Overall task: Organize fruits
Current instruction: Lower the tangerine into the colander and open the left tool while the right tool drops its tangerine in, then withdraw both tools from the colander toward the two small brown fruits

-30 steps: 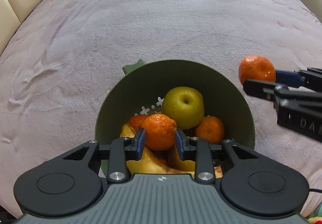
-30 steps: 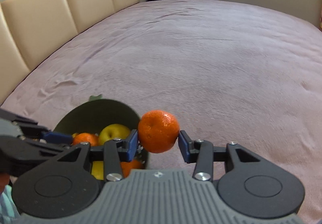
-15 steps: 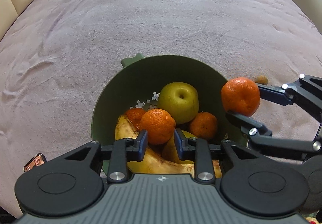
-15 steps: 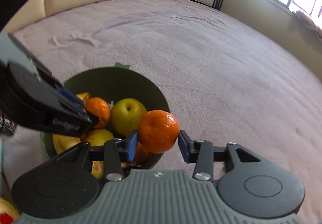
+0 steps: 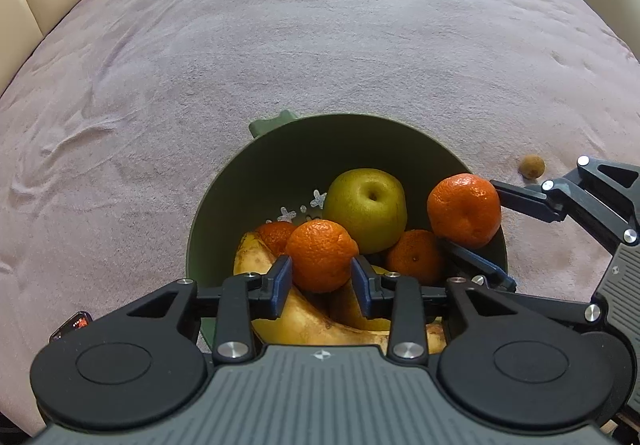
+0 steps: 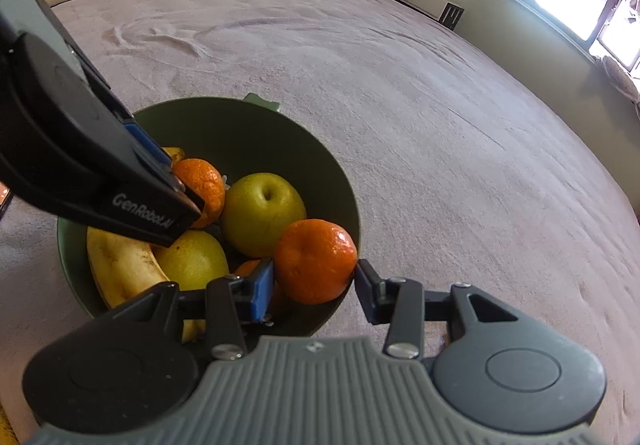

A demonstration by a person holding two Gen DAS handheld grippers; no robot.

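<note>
As the right gripper swung in over the bowl rim, its jaws pinching a mandarin, the left gripper gripped another mandarin above the banana and apple, both close to release.

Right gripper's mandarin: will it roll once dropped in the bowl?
Probably a little. The mandarin is round, and the green bowl already holds piled fruit, so it may settle beside the apple. Its skin looks soft; release gently.
</note>
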